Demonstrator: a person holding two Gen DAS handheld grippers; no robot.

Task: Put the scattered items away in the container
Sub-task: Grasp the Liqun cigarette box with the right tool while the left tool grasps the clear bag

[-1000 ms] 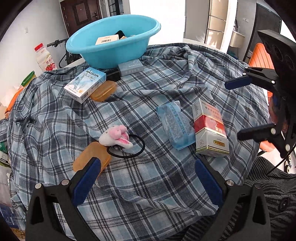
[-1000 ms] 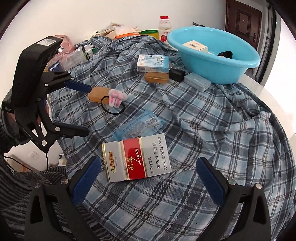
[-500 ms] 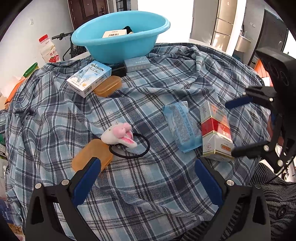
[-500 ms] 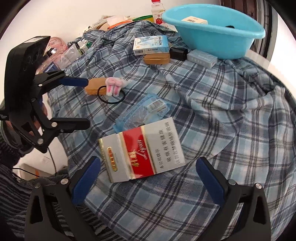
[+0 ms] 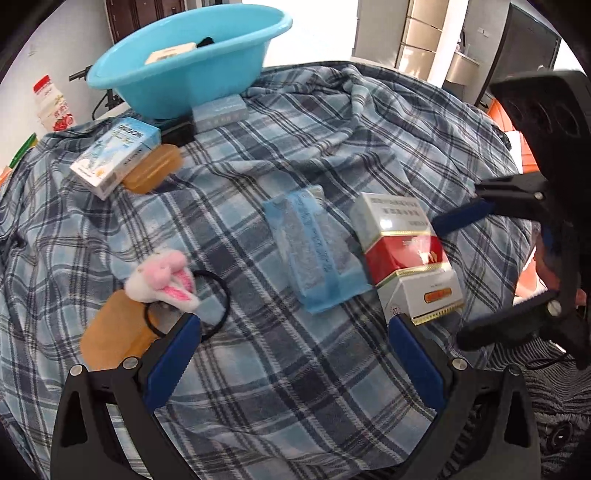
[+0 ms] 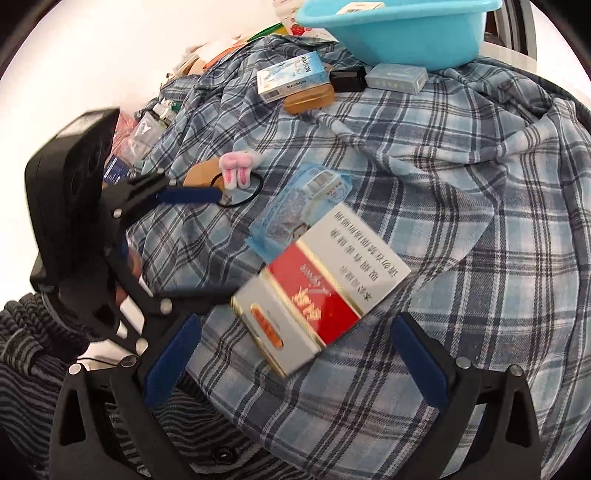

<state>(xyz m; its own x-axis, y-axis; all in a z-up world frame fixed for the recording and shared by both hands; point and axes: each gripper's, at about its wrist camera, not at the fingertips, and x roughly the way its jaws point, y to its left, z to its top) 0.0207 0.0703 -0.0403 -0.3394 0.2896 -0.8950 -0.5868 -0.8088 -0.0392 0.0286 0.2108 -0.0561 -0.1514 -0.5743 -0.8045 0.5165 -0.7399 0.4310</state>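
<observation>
A blue basin [image 5: 177, 59] stands at the far side of the plaid cloth and holds a white box and a dark item. It also shows in the right wrist view [image 6: 402, 29]. A red and white carton [image 5: 402, 254] lies near me, next to a clear blue packet [image 5: 314, 251]. A pink bunny hair tie [image 5: 166, 280] lies on an amber soap bar [image 5: 110, 336]. My left gripper [image 5: 291, 354] is open just short of the hair tie. My right gripper [image 6: 295, 354] is open, with the carton [image 6: 317, 288] just in front of its fingers.
Near the basin lie a blue and white Raison box [image 5: 114, 155], a second amber bar [image 5: 155, 170], a black box [image 5: 179, 131] and a grey box [image 5: 219, 112]. A drink bottle [image 5: 51, 103] stands beyond the cloth. The table edge falls away close to both grippers.
Both grippers have moved forward and lower over the cloth. The right one has closed in on the carton, the left one on the hair tie. Nothing on the cloth has shifted.
</observation>
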